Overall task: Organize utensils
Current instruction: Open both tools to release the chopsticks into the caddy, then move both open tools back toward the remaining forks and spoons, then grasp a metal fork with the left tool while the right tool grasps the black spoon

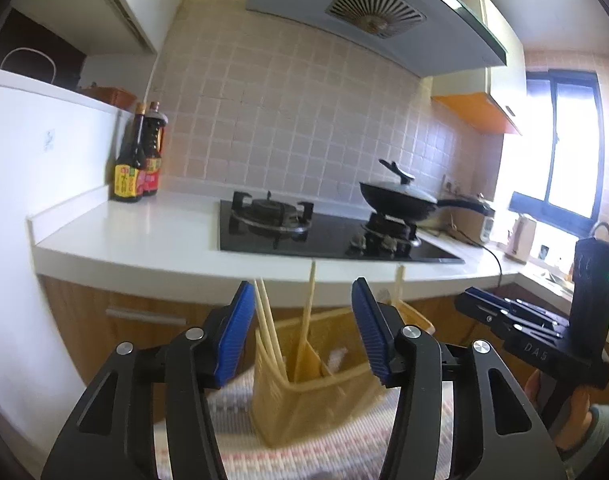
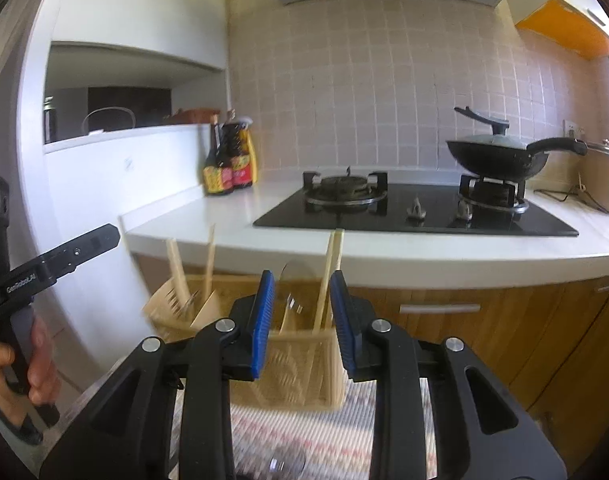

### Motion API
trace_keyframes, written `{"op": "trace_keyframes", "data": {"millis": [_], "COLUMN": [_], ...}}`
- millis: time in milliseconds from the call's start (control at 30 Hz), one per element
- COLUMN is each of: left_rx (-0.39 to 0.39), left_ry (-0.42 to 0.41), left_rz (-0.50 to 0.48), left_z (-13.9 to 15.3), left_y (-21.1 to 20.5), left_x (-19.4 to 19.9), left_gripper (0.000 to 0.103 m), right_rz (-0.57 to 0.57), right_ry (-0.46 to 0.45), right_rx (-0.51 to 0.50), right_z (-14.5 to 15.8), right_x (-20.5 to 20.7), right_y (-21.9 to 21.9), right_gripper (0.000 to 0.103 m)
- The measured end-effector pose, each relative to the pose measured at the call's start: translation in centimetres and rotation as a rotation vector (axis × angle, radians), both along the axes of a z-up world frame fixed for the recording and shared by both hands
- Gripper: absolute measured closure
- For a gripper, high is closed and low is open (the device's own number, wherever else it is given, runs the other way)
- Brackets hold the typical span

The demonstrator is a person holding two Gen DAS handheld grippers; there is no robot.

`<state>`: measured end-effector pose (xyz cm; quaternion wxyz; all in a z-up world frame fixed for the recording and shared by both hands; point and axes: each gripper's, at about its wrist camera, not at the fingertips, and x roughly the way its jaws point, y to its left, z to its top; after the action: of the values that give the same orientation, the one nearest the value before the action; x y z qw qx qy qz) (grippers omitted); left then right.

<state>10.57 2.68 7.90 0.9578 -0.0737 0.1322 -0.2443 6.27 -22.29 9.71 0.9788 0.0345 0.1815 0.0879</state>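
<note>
Scene: kitchen, both views motion-blurred. A woven mat [image 1: 336,444] covers the near surface in front of the counter [image 1: 144,236] with its stove [image 1: 324,236].
Task thing: yellow utensil holder [image 1: 316,396], a slotted basket with compartments, stands on the mat. Chopsticks [image 1: 308,312] stand upright in it, leaning at slightly different angles; some sit at its left side, others toward the middle and right.
Other utensil: in the right wrist view a pale spoon-like piece [image 2: 290,300] stands in the holder, too blurred to name surely.
Left gripper [image 1: 304,332]: jaws wide apart, nothing between them, hovering just above and in front of the holder; the chopsticks show through the gap.
Right gripper [image 2: 300,324]: jaws at a middling gap, empty as far as I can tell; chopsticks and the spoon-like piece stand behind the gap, apparently not clamped.
Stage (judgement): most utensils look already stowed; I judge this a late check or the approach to a last adjustment.
Risk 1: the holder looks light; a jaw catching a chopstick tip could tip it or drag it across the mat.
Risk 2: the two grippers are near each other over one basket; a hurried move may knock them together.
Risk 3: a glassy object [image 2: 288,462] lies at the bottom edge of the right wrist view, below the gripper; lowering blindly could strike it.
</note>
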Motion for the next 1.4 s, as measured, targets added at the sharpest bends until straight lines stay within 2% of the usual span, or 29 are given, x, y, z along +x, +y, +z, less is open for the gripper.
{"op": "trace_keyframes", "data": {"millis": [100,233,333,400,500,533,667,733,900,1033,1233,1300,1400], "left_rx": [0.021,0.111,0.169,0.202,0.233,0.242,0.265,0.264,0.300,0.371,0.472,0.489,0.518], "left_ry": [0.072,0.141,0.175,0.212,0.267,0.286,0.445,0.538,0.689,0.745,0.770,0.780,0.765], "left_rz": [-0.030,-0.056,-0.067,-0.077,-0.098,-0.100,-0.125,-0.151,-0.222,-0.210,-0.176,-0.180,-0.174], "left_z": [0.0,-0.3,-0.9,-1.6,-2.7,-3.1,-5.6,-7.3,-10.8,-13.0,-14.9,-15.4,-15.6], "left_y": [0.1,-0.8,-1.4,-1.7,-1.8,-1.7,-1.2,-0.9,-2.1,-3.9,-6.3,-6.6,-7.1], "left_x": [-1.1,-2.8,-3.9,-4.5,-5.1,-5.2,-3.8,-2.7,-1.3,-0.4,0.9,1.0,0.8], "left_gripper": [0.053,0.053,0.053,0.053,0.053,0.053,0.053,0.053,0.053,0.055,0.061,0.067,0.067], "right_rz": [0.000,0.004,0.004,0.006,-0.005,-0.013,-0.031,-0.018,0.028,0.053,0.119,0.146,0.198], "right_ry": [0.037,0.095,0.150,0.182,0.236,0.263,0.445,0.546,0.721,0.803,0.926,0.944,0.952], "right_rx": [-0.013,-0.009,0.012,0.035,0.025,0.013,-0.018,-0.021,-0.021,0.002,0.031,0.024,0.024], "right_z": [0.5,1.4,1.8,1.8,1.4,1.1,-1.2,-2.6,-6.0,-8.0,-11.0,-11.5,-12.0], "right_x": [-1.9,-3.9,-4.8,-5.3,-5.7,-5.7,-4.8,-3.9,-2.2,-1.1,0.6,0.7,0.7], "right_y": [0.0,-0.4,-0.8,-1.0,-1.0,-0.9,-0.4,-0.2,0.6,1.1,2.7,3.4,4.6], "right_gripper": [0.077,0.076,0.069,0.057,0.056,0.056,0.056,0.056,0.057,0.057,0.072,0.078,0.080]}}
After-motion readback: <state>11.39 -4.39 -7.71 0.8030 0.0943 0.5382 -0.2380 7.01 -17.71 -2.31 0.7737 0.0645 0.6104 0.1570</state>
